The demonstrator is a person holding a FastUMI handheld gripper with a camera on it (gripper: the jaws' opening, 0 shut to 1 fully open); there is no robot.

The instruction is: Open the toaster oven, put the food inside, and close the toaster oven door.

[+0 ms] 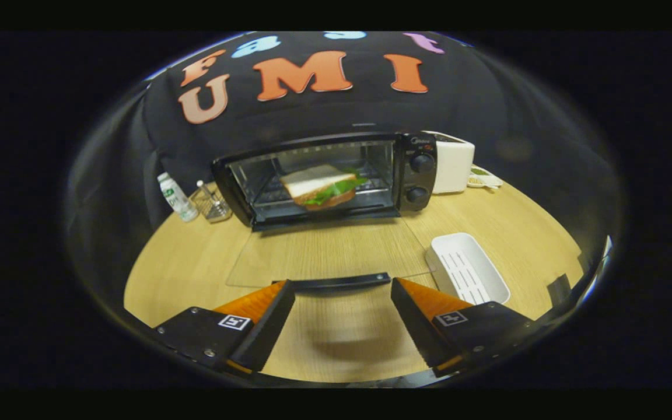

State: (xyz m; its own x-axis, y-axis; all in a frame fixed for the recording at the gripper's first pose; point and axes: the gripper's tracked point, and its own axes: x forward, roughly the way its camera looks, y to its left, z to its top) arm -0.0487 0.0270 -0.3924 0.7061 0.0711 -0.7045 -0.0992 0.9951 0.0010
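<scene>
On the far side of the wooden table (196, 262) stands one toaster oven (324, 178), its glass door (324, 254) swung all the way down and lying flat toward the near side. One sandwich (321, 185), with white bread and green leaves showing at its edge, sits inside on the oven rack. Two round knobs (421, 178) are stacked one above the other on the oven's right panel. The dark door handle (336, 282) runs along the door's near edge.

The tongs (342, 297) are spread wide and grip nothing. Their two fingers (266, 315) stand apart, one at each end of the door handle, and the tips are just at that handle; whether they touch it cannot be told. The sandwich lies well beyond the fingers, straight ahead of the gap between them, past the whole length of the lowered door.

To the right of the door, near the right finger, sits one white rectangular tray (467, 268) with slots in its floor. Right of the oven stands one white boxy appliance (454, 166), with a small dish (483, 177) just beside it. Left of the oven are one small white bottle (176, 198) and one clear holder (212, 204) with a stick in it.
</scene>
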